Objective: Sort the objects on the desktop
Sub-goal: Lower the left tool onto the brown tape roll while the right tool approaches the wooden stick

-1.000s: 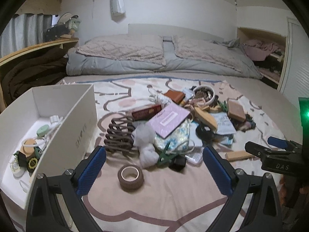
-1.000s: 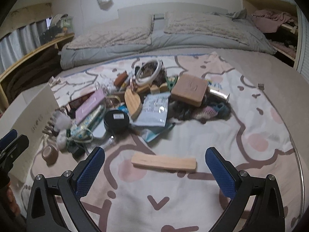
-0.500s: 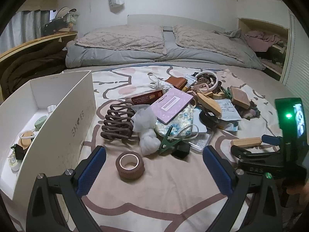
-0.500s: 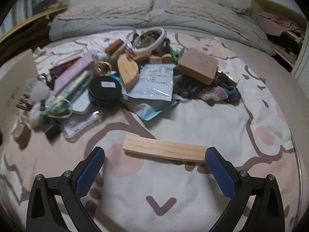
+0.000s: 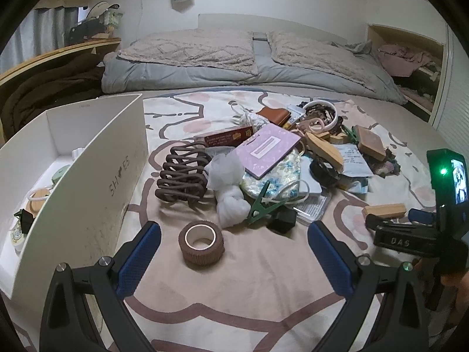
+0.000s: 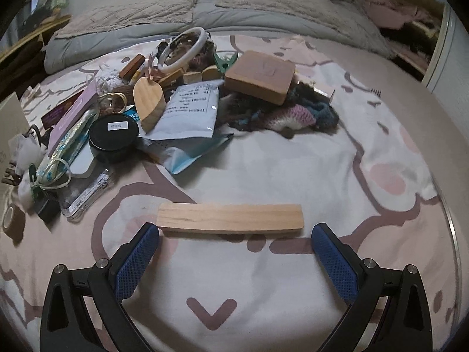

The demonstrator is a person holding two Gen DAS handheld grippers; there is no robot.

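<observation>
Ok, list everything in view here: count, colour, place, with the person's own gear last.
wooden stick: 1, pale wood, lying alone on the blanket, just ahead of the right jaws
tape roll: 1, brown, on the blanket before the left jaws
shoe box: 1, white, left side, small items inside
hair claw: 1, brown, beside the box
purple booklet: 1, lilac, atop the pile
green clip: 1, green, pile's near edge
black round tin: 1, black, pile's left part
brown block: 1, tan, on knitted items
white ring: 1, white, pile's far end
left gripper: open, empty
right gripper: open, empty
</observation>
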